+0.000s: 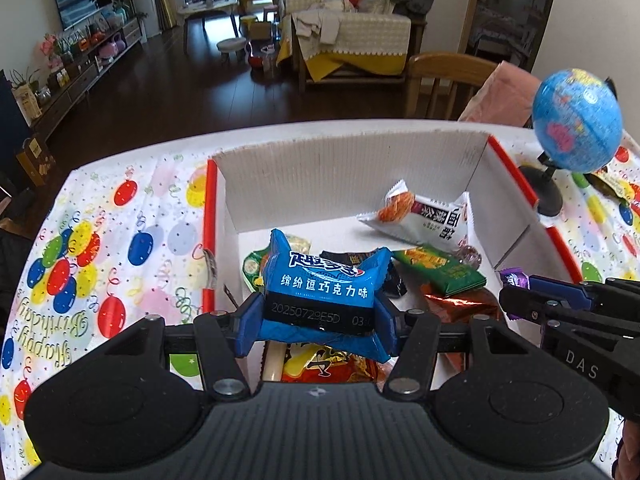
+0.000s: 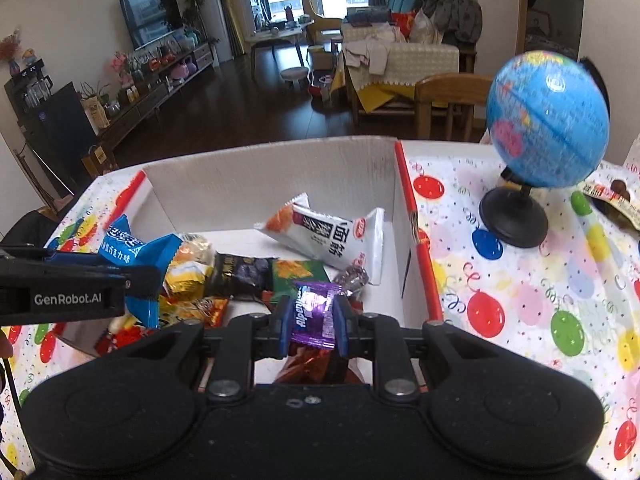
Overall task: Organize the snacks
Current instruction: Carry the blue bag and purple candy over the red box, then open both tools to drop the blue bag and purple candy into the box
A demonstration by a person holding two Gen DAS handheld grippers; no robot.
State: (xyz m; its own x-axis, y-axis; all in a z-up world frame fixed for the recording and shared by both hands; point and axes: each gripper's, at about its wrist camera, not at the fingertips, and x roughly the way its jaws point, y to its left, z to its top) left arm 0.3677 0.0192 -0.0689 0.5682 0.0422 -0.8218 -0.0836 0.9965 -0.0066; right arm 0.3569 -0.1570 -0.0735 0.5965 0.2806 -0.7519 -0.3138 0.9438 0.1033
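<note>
From the left wrist camera, the left gripper (image 1: 316, 316) is clamped on a blue snack packet (image 1: 324, 284), both blue fingers pressing its sides, and holds it above the near end of a white cardboard box (image 1: 344, 168) with red edges. Inside the box lie a white noodle-snack packet (image 1: 428, 216) toward the far right corner, a green packet (image 1: 444, 268) and an orange-red foil packet (image 1: 460, 304) nearer, with more wrappers under the blue one. The right gripper (image 1: 516, 284) comes in from the right edge, a scrap of purple wrapper showing at its tip. The box sits on a balloon-print tablecloth (image 1: 100, 240), and a small globe (image 1: 576, 120) on a black stand stands just beside the box's right wall.

From the right wrist camera, the right gripper (image 2: 312, 316) is closed on a purple candy wrapper (image 2: 314, 312), held over the box's near right part (image 2: 280, 176). The left gripper (image 2: 76, 284) shows at the left with the blue snack packet (image 2: 148, 252) in its grip. The white noodle-snack packet (image 2: 332, 236) leans near the box's right wall, and the globe (image 2: 548, 120) stands on the tablecloth (image 2: 520, 280) to the right.
</note>
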